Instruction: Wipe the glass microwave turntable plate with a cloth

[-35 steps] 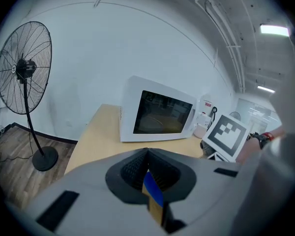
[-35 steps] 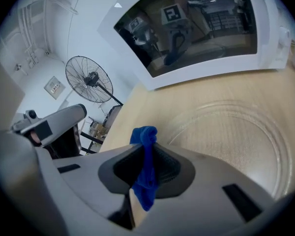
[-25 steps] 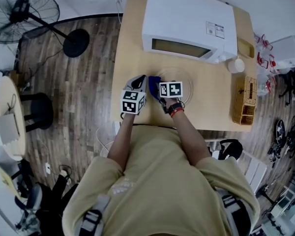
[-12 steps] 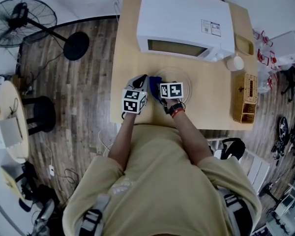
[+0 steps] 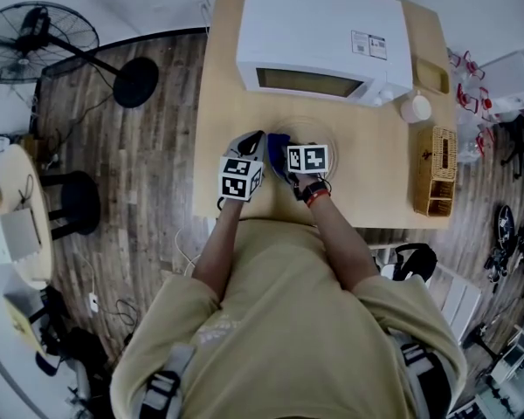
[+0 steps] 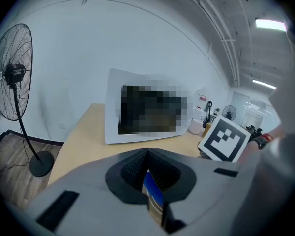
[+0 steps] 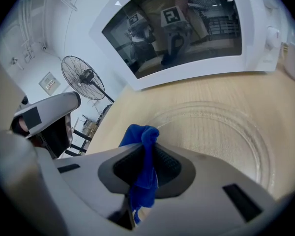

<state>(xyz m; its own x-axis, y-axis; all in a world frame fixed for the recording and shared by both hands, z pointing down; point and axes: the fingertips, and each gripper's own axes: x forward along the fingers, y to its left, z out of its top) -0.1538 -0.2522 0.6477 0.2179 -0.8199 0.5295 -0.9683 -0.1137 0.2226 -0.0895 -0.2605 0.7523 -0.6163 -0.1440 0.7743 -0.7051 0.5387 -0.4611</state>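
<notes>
Right hand-held gripper (image 7: 146,154): I'm clamping the blue cloth (image 7: 137,134), with a fold bunching past the tips. Left hand-held gripper (image 6: 147,154): I'm holding its jaws together; a blue sliver is showing in the gap, unclear whether anything is pinched. The glass plate (image 7: 221,141) is lying just ahead and right of the cloth, flat on the surface (image 5: 375,190), round, so no long axis. The right one is sitting nearer. The microwave (image 7: 187,28) is crowding the far side; open room is running right.

We reach forward with the bare left forearm (image 5: 211,251) and the bare right forearm (image 5: 336,238), which converge. The grey left gripper (image 6: 146,156) has its 2 jaws pressed together at the tips. Just beside it, the grey right gripper (image 7: 148,149) clamps a crumpled blue cloth (image 7: 139,135).
</notes>
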